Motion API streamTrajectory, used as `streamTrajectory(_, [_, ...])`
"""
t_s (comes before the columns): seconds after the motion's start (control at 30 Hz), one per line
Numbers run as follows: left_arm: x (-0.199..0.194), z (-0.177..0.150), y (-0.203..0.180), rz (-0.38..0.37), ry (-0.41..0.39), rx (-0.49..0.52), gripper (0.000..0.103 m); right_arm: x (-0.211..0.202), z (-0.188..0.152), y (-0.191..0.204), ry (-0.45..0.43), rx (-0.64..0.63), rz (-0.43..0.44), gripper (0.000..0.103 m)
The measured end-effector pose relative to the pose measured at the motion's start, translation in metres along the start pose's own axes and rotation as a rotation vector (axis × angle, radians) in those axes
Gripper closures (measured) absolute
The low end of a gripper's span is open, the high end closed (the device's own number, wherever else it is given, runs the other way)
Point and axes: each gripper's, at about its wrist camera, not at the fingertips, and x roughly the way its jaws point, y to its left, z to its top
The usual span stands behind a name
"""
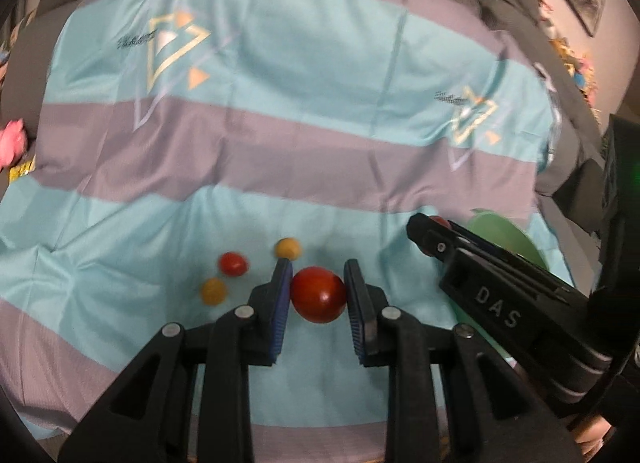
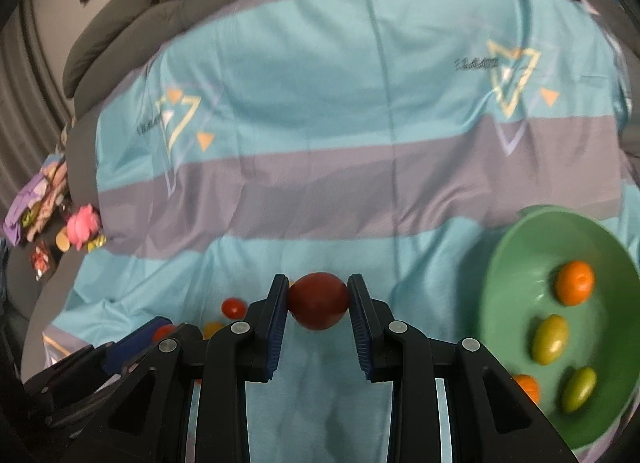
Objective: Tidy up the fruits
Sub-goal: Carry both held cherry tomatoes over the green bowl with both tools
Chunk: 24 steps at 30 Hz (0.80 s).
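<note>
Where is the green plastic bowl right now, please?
The green plastic bowl sits at the right edge of the right wrist view, on the striped cloth, right of the right gripper.

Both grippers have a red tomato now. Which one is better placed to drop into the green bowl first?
Right, probably. The right gripper holds its red tomato with the green bowl just to its right. The left gripper is farther away, and the right gripper lies between it and the bowl.
</note>
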Motion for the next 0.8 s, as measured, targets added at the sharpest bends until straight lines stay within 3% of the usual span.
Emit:
streamTrajectory(0.2, [-0.007,0.007,-0.036,-0.041,-0.047,0.071,0.077,-0.034,0.009,-0.026,-0.099,0.051,-0.049,0.071])
streamTrajectory(0.4, [0.001,0.007,-0.067,-0.102,-0.033,0.121,0.077,-0.057,0.014,-0.056,-0.158,0.123,-0.087,0.071])
streamTrajectory(0.7, [0.013,0.004,-0.110,-0.178,-0.010,0.174,0.077,-0.080,0.013,-0.117,-0.185,0.278,-0.071,0.071])
streamTrajectory(0.8, [0.019,0.003,-0.126,-0.201,0.004,0.199,0.077,-0.086,0.010,-0.134,-0.193,0.310,-0.102,0.071])
